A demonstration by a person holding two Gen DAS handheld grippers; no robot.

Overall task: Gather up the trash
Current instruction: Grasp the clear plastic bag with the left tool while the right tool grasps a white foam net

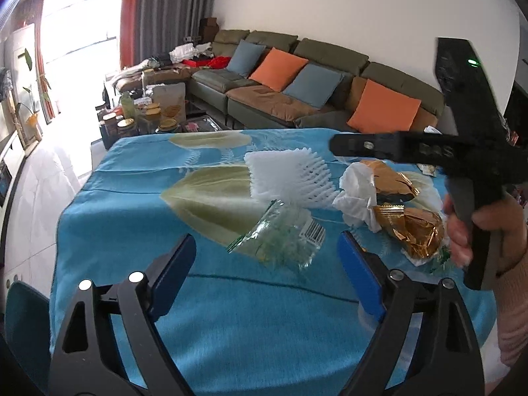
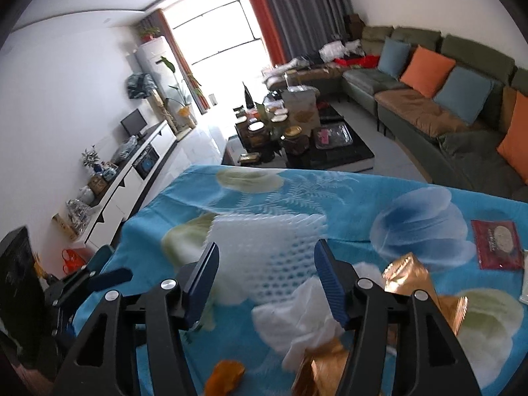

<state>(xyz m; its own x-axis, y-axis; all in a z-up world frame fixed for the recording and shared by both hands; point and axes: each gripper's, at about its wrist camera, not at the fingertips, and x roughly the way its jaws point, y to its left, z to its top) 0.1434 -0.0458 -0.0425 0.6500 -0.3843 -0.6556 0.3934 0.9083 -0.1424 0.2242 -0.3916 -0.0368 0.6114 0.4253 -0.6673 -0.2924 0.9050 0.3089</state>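
A living room with a long olive-green sectional sofa [image 1: 297, 92] carrying orange and blue cushions lies behind a table under a turquoise floral cloth [image 1: 231, 313]; on the cloth, trash lies scattered: a white foam fruit net [image 1: 290, 175], a crumpled white tissue [image 1: 356, 198], gold foil wrappers [image 1: 415, 231] (two, touching the tissue), and a clear plastic wrapper [image 1: 280, 241]. The left gripper [image 1: 267, 274] hovers spread wide, empty, just short of the clear wrapper; the right gripper [image 2: 267, 280], hand-held, stands parted above net and tissue, pinching nothing.
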